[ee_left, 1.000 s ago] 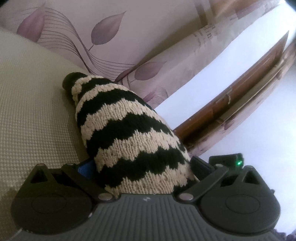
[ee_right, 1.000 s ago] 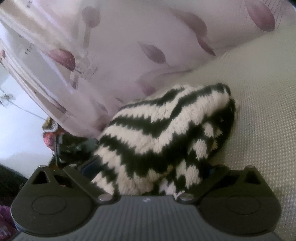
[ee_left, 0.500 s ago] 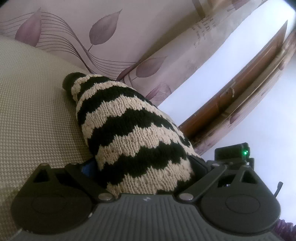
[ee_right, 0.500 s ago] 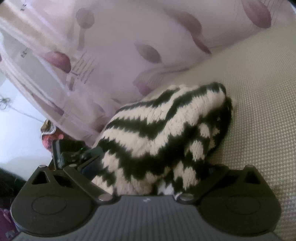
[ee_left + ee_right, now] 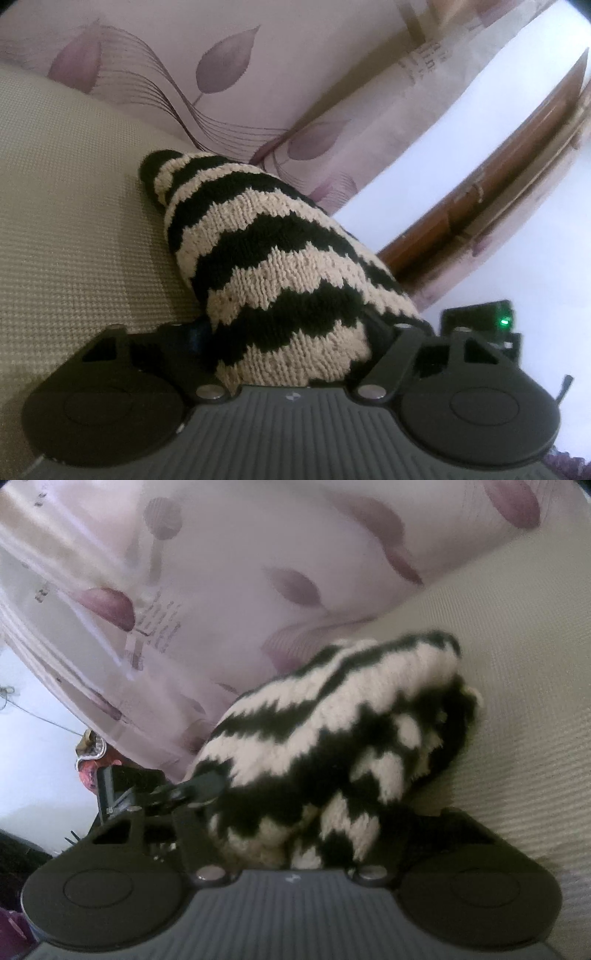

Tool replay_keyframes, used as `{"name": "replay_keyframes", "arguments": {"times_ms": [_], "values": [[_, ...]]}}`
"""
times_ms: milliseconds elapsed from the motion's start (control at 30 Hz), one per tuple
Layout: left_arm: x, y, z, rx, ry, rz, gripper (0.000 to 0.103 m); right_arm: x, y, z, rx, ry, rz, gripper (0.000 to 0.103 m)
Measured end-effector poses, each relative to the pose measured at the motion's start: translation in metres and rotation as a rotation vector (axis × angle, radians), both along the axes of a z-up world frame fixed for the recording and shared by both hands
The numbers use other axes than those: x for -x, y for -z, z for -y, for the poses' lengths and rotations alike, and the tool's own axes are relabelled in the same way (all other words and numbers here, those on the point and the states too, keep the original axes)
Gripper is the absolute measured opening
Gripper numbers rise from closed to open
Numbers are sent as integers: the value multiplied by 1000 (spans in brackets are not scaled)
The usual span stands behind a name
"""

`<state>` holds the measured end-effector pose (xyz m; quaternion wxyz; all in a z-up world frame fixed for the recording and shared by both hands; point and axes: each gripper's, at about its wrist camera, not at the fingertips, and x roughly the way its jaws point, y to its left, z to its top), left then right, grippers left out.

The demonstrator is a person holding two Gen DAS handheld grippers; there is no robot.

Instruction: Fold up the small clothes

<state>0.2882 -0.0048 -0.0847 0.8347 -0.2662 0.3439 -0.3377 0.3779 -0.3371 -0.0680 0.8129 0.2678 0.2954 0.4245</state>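
Note:
A black and cream zigzag-knit garment (image 5: 273, 269) stretches between both grippers over a beige woven cushion (image 5: 66, 221). My left gripper (image 5: 291, 332) is shut on one end of the knit, which hides its fingertips. My right gripper (image 5: 295, 812) is shut on the other end (image 5: 332, 746), bunched and folded over itself above the cushion (image 5: 517, 701). The other gripper (image 5: 159, 794) shows at the left edge of the right wrist view, close to the knit.
A pink curtain with purple leaf print (image 5: 229, 62) hangs just behind the cushion. A brown wooden frame (image 5: 498, 192) and bright window lie to the right. The curtain (image 5: 184, 590) also fills the back of the right wrist view.
The two grippers have come closer together, with the knit bunching between them. The other gripper now shows larger in each view.

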Motion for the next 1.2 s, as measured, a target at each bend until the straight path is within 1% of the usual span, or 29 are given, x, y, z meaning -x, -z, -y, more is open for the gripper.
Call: {"name": "replay_keyframes", "arguments": {"times_ms": [100, 200, 367, 600, 867, 1033, 1200], "values": [[10, -5, 3, -31, -27, 25, 65, 7, -4, -4, 7, 7, 18, 61], [15, -8, 4, -37, -38, 25, 64, 12, -5, -3, -2, 21, 14, 61], [19, -16, 7, -73, -51, 31, 64, 18, -7, -3, -22, 44, 9, 61], [29, -29, 6, -113, -75, 44, 64, 33, -19, -9, -33, 56, 13, 61], [52, -50, -5, -153, -100, 49, 64, 56, -30, -22, -56, 54, 14, 61], [72, -65, -12, -186, -115, 54, 64, 74, -38, -31, -65, 49, 21, 61], [95, -79, -24, -199, -133, 61, 64, 95, -46, -41, -78, 41, 34, 61]]}}
